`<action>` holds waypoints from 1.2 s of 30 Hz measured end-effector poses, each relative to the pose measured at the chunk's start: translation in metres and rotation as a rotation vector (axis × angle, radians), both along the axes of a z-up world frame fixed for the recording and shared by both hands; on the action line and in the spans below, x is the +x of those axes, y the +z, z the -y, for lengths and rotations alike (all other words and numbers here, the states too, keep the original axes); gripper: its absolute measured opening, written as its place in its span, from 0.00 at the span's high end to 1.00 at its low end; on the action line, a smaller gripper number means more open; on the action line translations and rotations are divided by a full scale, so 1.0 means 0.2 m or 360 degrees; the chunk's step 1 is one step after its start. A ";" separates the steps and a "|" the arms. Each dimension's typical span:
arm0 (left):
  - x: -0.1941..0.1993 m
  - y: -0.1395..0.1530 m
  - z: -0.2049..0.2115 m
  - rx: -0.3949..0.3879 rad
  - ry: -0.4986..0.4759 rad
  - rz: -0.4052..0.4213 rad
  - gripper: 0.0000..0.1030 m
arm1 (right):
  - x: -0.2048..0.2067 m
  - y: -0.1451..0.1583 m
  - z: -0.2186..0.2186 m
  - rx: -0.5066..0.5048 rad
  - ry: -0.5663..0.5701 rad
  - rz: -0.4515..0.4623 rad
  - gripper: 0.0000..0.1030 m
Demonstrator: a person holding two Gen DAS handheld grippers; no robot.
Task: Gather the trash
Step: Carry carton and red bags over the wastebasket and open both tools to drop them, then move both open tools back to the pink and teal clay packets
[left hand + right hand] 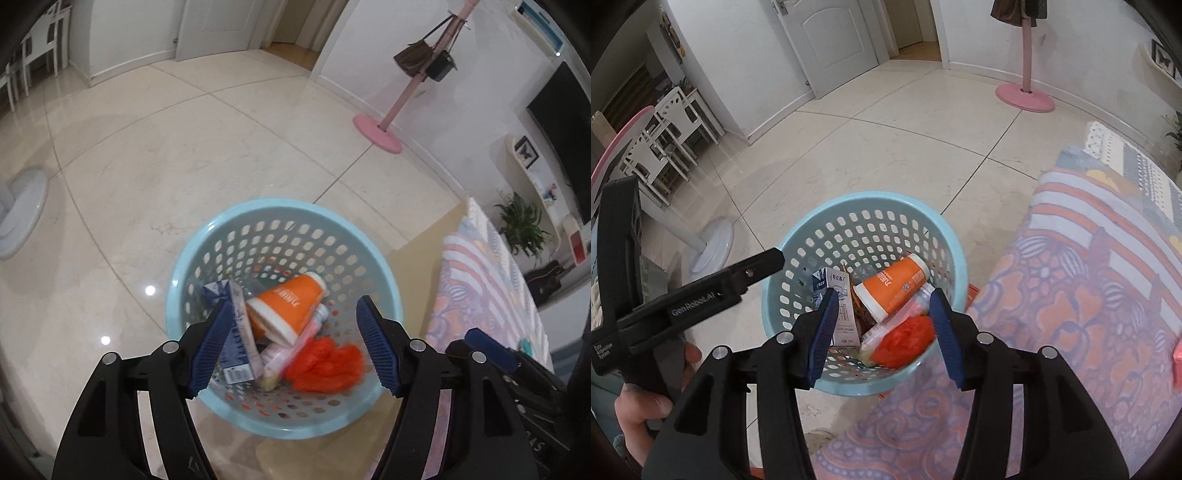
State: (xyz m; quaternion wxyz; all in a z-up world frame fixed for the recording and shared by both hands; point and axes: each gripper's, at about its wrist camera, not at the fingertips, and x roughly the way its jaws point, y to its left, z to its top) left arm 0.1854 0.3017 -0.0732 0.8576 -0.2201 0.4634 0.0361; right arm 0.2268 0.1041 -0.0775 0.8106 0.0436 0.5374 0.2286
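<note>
A light blue perforated basket (280,210) stands on the floor; it also shows in the right wrist view (864,201). In it lie an orange cup (286,308) (894,286), a blue-white carton (232,332) (842,306), a pink-white tube (295,347) (894,321) and a crumpled orange bag (325,363) (905,341). My left gripper (293,349) is open and empty above the basket. My right gripper (882,332) is open and empty above it too. The left gripper's body (701,299) shows in the right wrist view.
A patterned orange and blue cloth (1071,295) (480,288) covers furniture right of the basket. A pink coat stand (380,129) (1025,92) stands on the tiled floor behind. A white fan base (713,247) (22,214) lies left. White chairs (665,140) stand far left.
</note>
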 end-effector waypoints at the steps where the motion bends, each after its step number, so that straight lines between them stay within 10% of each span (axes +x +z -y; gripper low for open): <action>1: -0.01 0.02 0.01 -0.0004 -0.0008 0.0027 0.34 | -0.01 0.01 0.02 -0.0006 -0.0005 0.0012 0.53; 16: -0.18 0.33 0.74 -0.0058 -0.0565 0.0428 0.26 | -0.28 0.32 0.87 -0.0078 -0.0376 0.0331 0.53; 36: -0.01 0.00 2.00 0.0001 -0.1235 0.0379 0.26 | -0.25 -0.10 1.92 -0.0089 -0.0906 0.0345 0.51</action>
